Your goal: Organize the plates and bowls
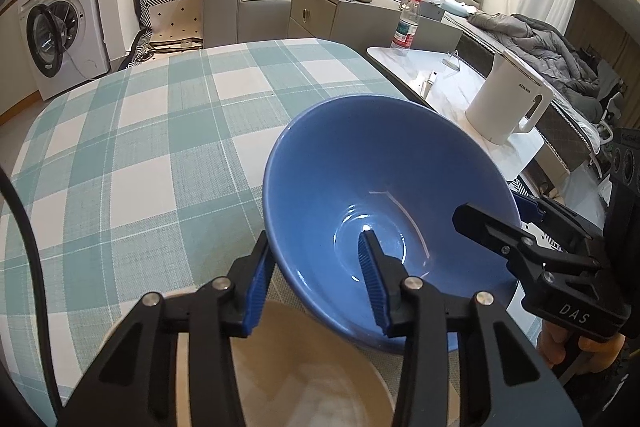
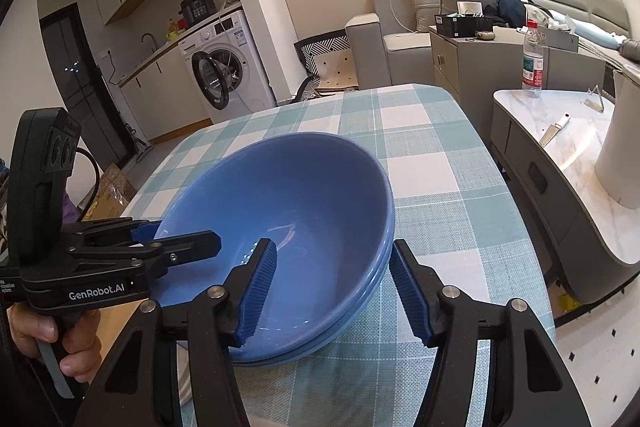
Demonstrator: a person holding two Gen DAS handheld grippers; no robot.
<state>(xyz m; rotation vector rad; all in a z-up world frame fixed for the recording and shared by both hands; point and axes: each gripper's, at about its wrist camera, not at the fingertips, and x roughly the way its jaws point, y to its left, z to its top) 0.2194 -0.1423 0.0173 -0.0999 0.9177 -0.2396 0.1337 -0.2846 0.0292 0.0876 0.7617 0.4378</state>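
the left gripper (image 1: 318,281) has its jaws spread wide, one finger outside the blue bowl (image 1: 384,187) and one inside, over the near rim but not squeezing it. a tan plate (image 1: 304,367) lies under that gripper. the bowl sits on the checked table (image 1: 140,155), stacked in another blue bowl (image 2: 348,323). the right gripper (image 2: 336,291) is spread wide too, straddling the right rim. a white kettle (image 1: 508,95) stands on the side table (image 1: 440,75)

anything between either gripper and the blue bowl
Nothing visible. The left gripper straddles the near left wall of the blue bowl, one finger inside, one outside. The right gripper straddles the opposite wall the same way. Both look open.
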